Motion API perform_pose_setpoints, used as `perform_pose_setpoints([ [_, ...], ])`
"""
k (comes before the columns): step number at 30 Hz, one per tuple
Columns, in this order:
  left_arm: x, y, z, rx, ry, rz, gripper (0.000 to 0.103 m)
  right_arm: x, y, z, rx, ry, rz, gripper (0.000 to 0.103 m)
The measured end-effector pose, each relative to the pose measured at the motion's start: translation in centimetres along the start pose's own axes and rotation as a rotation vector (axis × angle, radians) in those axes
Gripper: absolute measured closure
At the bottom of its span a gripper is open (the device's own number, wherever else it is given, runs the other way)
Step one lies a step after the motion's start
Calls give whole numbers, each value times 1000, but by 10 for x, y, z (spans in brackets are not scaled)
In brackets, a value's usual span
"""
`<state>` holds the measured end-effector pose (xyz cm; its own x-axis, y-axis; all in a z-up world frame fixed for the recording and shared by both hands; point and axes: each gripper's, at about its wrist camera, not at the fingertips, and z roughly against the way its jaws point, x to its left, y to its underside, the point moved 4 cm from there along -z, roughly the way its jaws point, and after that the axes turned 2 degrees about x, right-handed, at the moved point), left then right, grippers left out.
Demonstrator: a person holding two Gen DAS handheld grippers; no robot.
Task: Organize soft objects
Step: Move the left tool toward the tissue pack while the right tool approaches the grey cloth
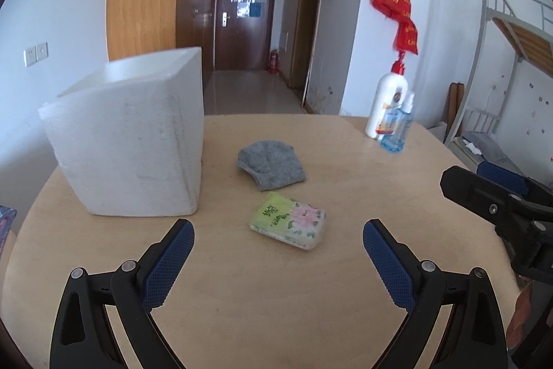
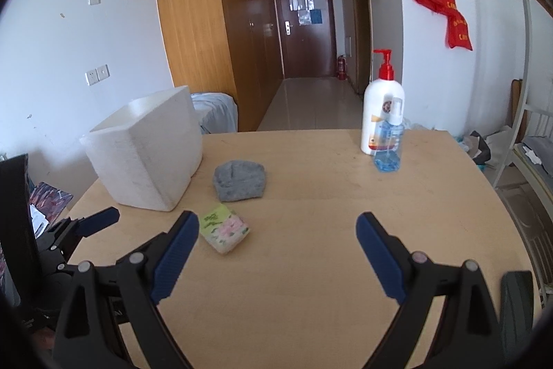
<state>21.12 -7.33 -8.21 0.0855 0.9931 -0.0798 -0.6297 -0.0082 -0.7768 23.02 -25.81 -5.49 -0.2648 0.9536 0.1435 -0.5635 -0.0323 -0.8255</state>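
Left wrist view: the left claw [image 1: 278,232] is spread wide and empty above the counter [image 1: 276,293] — a tissue pack [image 1: 288,224] lies just ahead, a grey cloth [image 1: 271,164] beyond it, beside a foam box [image 1: 128,140].

Right wrist view: the right claw [image 2: 277,225] gapes empty — the tissue pack [image 2: 224,228] lies by its left finger.

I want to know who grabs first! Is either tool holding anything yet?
Nothing is held. The left tool and right tool are both open above the wooden table, touching no object.
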Motion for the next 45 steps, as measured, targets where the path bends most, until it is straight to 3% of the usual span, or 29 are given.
perform_pose_setpoints([
  [13,4,-5,-68,147,-9,18,5,-7,-12,-50,66,-26,7,8],
  [29,0,-1,-107,211,-54,-17,5,-17,-12,-89,142,-66,-6,8],
  [38,1,2,-115,245,-40,-14,12,-17,-11,-95,159,-81,-7,8],
  [45,-1,3,-113,250,-5,-19,29,-15,-20,-103,170,-61,31,8],
])
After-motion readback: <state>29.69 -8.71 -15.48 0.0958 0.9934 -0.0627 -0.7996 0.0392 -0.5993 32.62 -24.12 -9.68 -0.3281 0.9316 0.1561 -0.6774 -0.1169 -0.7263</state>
